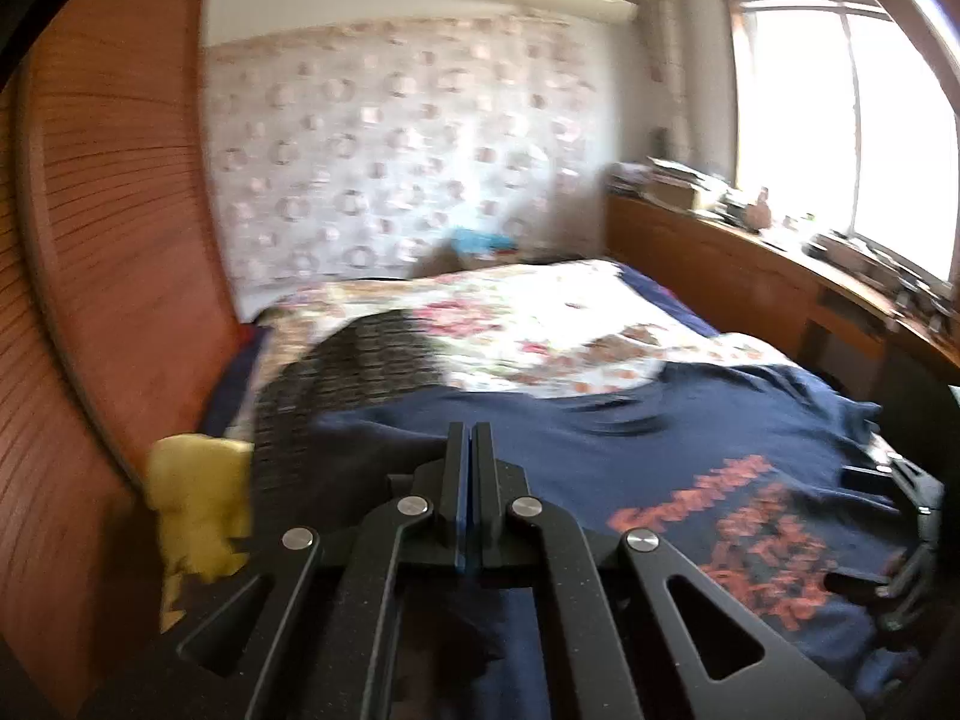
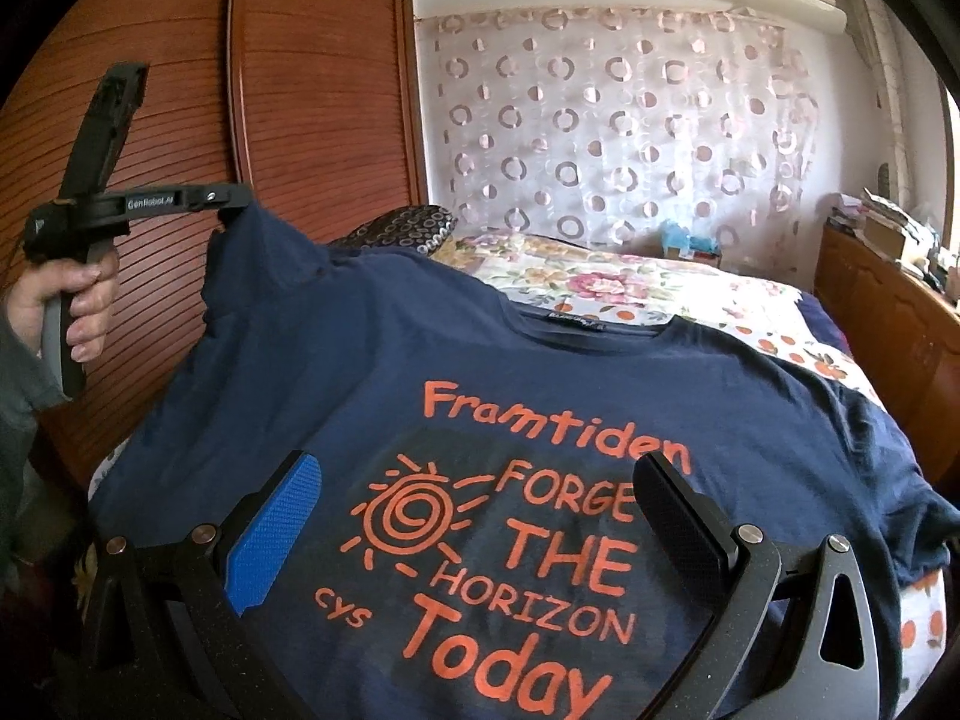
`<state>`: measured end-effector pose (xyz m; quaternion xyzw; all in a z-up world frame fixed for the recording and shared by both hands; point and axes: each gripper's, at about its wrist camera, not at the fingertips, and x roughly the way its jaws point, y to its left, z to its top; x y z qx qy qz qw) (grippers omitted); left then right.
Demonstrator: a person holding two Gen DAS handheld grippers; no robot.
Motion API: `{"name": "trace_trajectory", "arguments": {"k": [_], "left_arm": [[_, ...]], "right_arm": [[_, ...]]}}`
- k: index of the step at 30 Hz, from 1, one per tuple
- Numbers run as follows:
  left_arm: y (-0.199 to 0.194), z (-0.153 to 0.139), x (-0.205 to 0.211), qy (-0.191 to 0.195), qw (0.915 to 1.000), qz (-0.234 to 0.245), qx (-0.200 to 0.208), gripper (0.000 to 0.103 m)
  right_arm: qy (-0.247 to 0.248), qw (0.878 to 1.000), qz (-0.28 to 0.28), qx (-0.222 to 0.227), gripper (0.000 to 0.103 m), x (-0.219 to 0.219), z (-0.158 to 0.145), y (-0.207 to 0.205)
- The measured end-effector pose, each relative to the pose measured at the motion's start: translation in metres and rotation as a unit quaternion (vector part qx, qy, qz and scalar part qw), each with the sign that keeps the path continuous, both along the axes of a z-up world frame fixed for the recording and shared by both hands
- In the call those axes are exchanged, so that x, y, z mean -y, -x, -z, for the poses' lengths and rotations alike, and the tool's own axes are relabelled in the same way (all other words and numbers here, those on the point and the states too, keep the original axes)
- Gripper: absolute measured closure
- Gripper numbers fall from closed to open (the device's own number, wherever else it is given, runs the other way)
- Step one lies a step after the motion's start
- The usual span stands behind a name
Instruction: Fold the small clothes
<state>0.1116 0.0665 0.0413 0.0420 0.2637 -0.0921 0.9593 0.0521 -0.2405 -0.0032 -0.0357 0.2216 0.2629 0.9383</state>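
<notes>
A navy T-shirt (image 2: pixel 336 372) with an orange print lies face up on the bed, collar toward the far wall. My left gripper (image 2: pixel 231 213) is shut on its left sleeve and holds that sleeve up off the bed; a hand (image 2: pixel 78 300) grips its handle. In the left wrist view the jaws of my left gripper (image 1: pixel 470 438) stand pressed together above the T-shirt (image 1: pixel 600 456). My right gripper (image 2: pixel 478 465) hovers open over the printed chest, with nothing between its fingers. It also shows in the left wrist view as the right gripper (image 1: pixel 864 525) at the shirt's right edge.
A floral bedsheet (image 2: pixel 600 288) covers the bed, with a dark patterned pillow (image 2: pixel 414 228) near the head. Wooden wardrobe doors (image 2: pixel 300 90) stand at the left. A cluttered wooden ledge (image 1: pixel 750 240) runs under the window at the right. A yellow object (image 1: pixel 198 504) lies by the wardrobe.
</notes>
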Motion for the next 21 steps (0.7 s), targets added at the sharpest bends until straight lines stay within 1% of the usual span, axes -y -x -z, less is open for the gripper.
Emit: {"name": "trace_trajectory", "arguments": {"k": [3, 5, 6, 7, 8, 9, 10, 11, 13, 14, 15, 19, 21], "left_arm": [[-0.004, 0.006, 0.029, -0.003, 0.9990, 0.039, -0.021, 0.102], [-0.004, 0.010, 0.040, -0.007, 0.9984, 0.047, -0.030, 0.101], [-0.001, 0.011, 0.040, -0.006, 0.9984, 0.047, -0.029, 0.098], [0.002, 0.011, 0.039, 0.000, 0.9985, 0.047, -0.027, 0.084], [0.006, 0.010, 0.036, 0.008, 0.9986, 0.045, -0.025, 0.075], [0.011, 0.010, 0.031, 0.014, 0.9990, 0.039, -0.019, 0.061], [0.016, 0.010, 0.026, 0.014, 0.9993, 0.031, -0.014, 0.054], [0.020, 0.010, 0.023, 0.012, 0.9997, 0.021, -0.008, 0.050], [0.029, 0.013, 0.015, 0.008, 1.0000, 0.003, 0.000, 0.030], [0.035, 0.014, 0.008, 0.010, 0.9999, -0.004, 0.002, 0.026], [0.039, 0.015, 0.003, 0.012, 0.9999, -0.009, 0.002, 0.023], [0.059, 0.024, -0.017, 0.016, 0.9992, -0.035, 0.006, 0.023], [0.069, 0.028, -0.025, 0.016, 0.9984, -0.054, 0.011, 0.022]], "right_arm": [[-0.002, 1.000, 0.003, -0.003, 0.000, 0.001, 0.002, -0.001], [0.000, 1.000, 0.003, -0.006, 0.000, 0.000, 0.003, -0.001], [0.001, 1.000, 0.003, -0.006, 0.000, 0.000, 0.002, -0.001], [0.003, 1.000, 0.003, -0.006, 0.000, -0.001, 0.003, -0.001], [0.005, 1.000, 0.003, -0.007, 0.000, -0.001, 0.003, -0.001], [0.007, 1.000, 0.003, -0.007, 0.000, -0.002, 0.003, -0.002], [0.008, 1.000, 0.003, -0.009, 0.000, -0.003, 0.002, -0.003], [0.007, 1.000, 0.002, -0.010, 0.000, -0.003, 0.001, -0.005], [0.006, 1.000, -0.001, -0.012, 0.000, -0.003, -0.001, -0.009], [0.006, 1.000, -0.004, -0.014, 0.000, -0.005, -0.002, -0.012], [0.005, 1.000, -0.010, -0.014, 0.002, -0.007, -0.003, -0.015], [0.009, 0.999, -0.037, -0.014, 0.010, -0.019, -0.010, -0.030], [0.013, 0.998, -0.053, -0.012, 0.019, -0.030, -0.015, -0.040]]}}
